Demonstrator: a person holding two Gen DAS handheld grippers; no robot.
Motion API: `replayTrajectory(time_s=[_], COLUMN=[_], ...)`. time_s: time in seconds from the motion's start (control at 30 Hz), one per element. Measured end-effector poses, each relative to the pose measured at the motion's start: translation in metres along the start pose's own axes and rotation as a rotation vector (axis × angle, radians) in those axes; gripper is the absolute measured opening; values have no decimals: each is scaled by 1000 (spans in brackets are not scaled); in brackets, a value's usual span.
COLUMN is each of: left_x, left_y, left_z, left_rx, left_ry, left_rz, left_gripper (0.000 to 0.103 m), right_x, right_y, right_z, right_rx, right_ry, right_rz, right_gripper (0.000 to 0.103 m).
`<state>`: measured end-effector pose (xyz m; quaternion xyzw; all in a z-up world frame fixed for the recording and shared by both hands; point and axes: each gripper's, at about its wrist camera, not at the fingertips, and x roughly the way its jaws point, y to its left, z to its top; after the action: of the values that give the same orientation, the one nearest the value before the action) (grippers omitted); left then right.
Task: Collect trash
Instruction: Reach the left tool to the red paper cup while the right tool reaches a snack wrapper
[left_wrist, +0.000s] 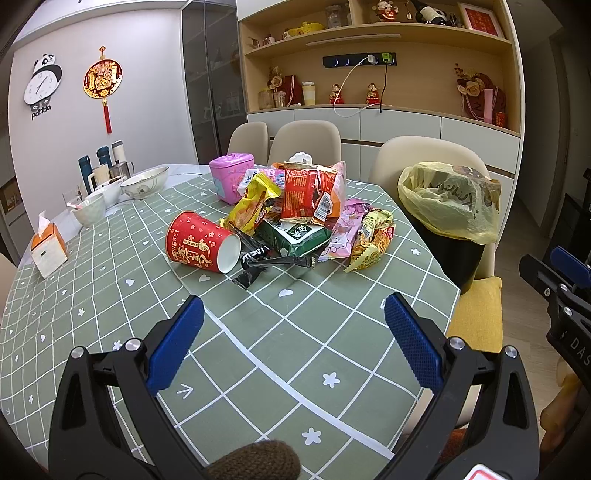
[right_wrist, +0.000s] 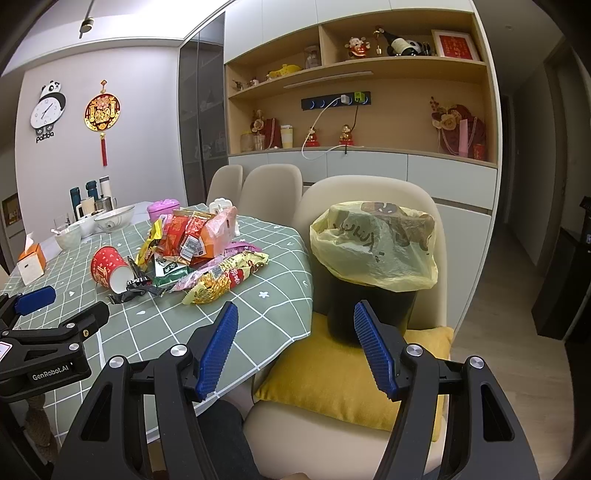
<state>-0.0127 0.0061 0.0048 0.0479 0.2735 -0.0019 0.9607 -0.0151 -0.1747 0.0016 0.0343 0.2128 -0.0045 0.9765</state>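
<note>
Nothing collected yet, I judge: the wrapper pile (left_wrist: 306, 214) and red cup (left_wrist: 201, 242) sit mid-surface, bin (right_wrist: 373, 258) at its right edge; both my grippers (left_wrist: 293, 314) (right_wrist: 295, 321) have fingers spread, empty.

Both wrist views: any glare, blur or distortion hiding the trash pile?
Left wrist: pile sharp and evenly lit, mild sheen on wrappers, fisheye bending at the edges and dark corners. Right wrist: pile clear but smaller, hallway on the right dim, same edge bending.
</note>
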Motion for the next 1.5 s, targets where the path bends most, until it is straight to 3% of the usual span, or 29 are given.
replayTrajectory(time_s=[0.3, 0.4, 0.5, 0.57, 0.8, 0.97, 1.1, 1.23, 1.33, 1.5], left_x=[22, 36, 56, 66, 107, 121, 139, 165, 187, 205], left_y=[-1, 0, 9, 17, 68, 115, 148, 158, 168, 174], left_z=[0, 2, 11, 19, 54, 57, 52, 51, 58, 67], left_rx=[18, 24, 16, 0, -128, -186, -330, -392, -457, -456], left_ry=[44, 36, 78, 69, 79, 101, 178, 243, 285, 289], left_rz=[-58, -80, -154, -149, -99, -8, -50, -50, -90, -120], left_gripper=[94, 94, 94, 94, 94, 94, 94, 93, 85, 74], right_x=[22, 40, 62, 79, 120, 138, 151, 159, 166, 169], right_y=[-23, -37, -50, -59, -56, -34, -20, -9, -4, 6], right_z=[11, 19, 24, 28, 35, 38, 41, 42, 43, 50], right_rx=[-8, -1, 9, 31, 31, -24, -43, -62, -59, -54], right_ry=[3, 3, 24, 50, 87, 92, 101, 111, 137, 150], right_rz=[-41, -51, -59, -32, 6, 24, 55, 62, 79, 109], right_gripper=[62, 62, 62, 62, 62, 62, 62, 62, 62, 62])
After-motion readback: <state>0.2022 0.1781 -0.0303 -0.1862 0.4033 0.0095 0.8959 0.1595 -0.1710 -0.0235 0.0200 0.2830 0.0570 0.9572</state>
